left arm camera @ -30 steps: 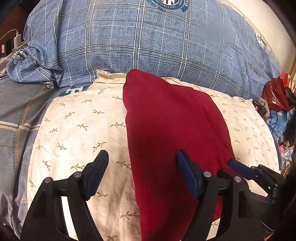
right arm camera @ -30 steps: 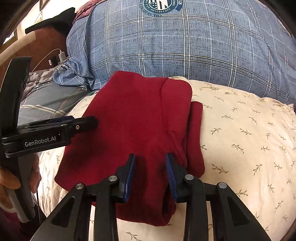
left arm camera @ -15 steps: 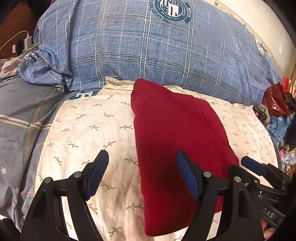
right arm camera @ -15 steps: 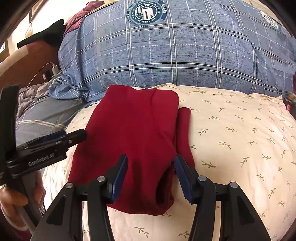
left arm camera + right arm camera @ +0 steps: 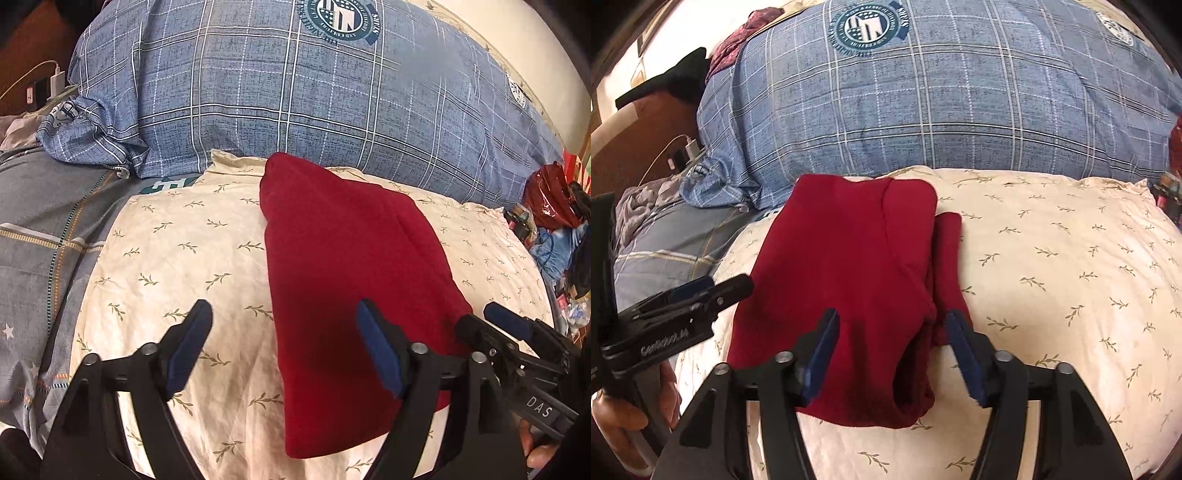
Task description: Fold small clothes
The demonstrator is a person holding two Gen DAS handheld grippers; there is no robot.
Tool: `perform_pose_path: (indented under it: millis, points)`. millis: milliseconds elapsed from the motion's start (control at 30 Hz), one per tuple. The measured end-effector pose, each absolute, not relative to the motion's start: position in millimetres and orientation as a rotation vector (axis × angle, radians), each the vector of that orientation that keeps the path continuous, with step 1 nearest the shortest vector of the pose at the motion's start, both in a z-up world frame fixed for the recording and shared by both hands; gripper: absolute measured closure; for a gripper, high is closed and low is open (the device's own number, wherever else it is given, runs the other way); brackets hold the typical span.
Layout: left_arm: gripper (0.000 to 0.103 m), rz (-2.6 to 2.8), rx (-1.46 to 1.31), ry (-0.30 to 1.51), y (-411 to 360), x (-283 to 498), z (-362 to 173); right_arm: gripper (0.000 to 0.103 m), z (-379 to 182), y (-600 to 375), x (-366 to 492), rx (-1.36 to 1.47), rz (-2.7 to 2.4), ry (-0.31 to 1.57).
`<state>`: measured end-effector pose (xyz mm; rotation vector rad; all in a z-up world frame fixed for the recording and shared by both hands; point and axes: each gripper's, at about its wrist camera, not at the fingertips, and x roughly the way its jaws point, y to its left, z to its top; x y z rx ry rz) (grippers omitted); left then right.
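Observation:
A dark red garment lies folded lengthwise on a cream pillow with a leaf print. It also shows in the right wrist view, with a narrow strip sticking out along its right side. My left gripper is open and empty, held above the garment's near left edge. My right gripper is open and empty above the garment's near end. Each gripper shows in the other's view: the right one and the left one.
A large blue plaid pillow lies behind the cream pillow. A grey striped blanket is at the left. A charger and cable sit at far left. A red bag and clutter lie at far right.
Both grippers have pulled back from the garment toward me and up. The right gripper has opened wider and let go of the garment, which now lies flat.

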<state>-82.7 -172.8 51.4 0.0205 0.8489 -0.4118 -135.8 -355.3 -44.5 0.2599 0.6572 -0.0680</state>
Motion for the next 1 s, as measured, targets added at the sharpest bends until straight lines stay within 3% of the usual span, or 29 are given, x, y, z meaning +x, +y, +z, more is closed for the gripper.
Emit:
perform_pose_path:
  millis: [333, 1000]
  points:
    - [0.016, -0.411, 0.039, 0.783, -168.8, -94.0, 61.7, 0.031, -37.5, -356.8, -139.7, 0.241, -0.109, 0.605]
    - [0.015, -0.318, 0.074, 0.718, -147.2, -98.5, 72.3, 0.031, -34.0, -342.8, -133.7, 0.217, -0.063, 0.613]
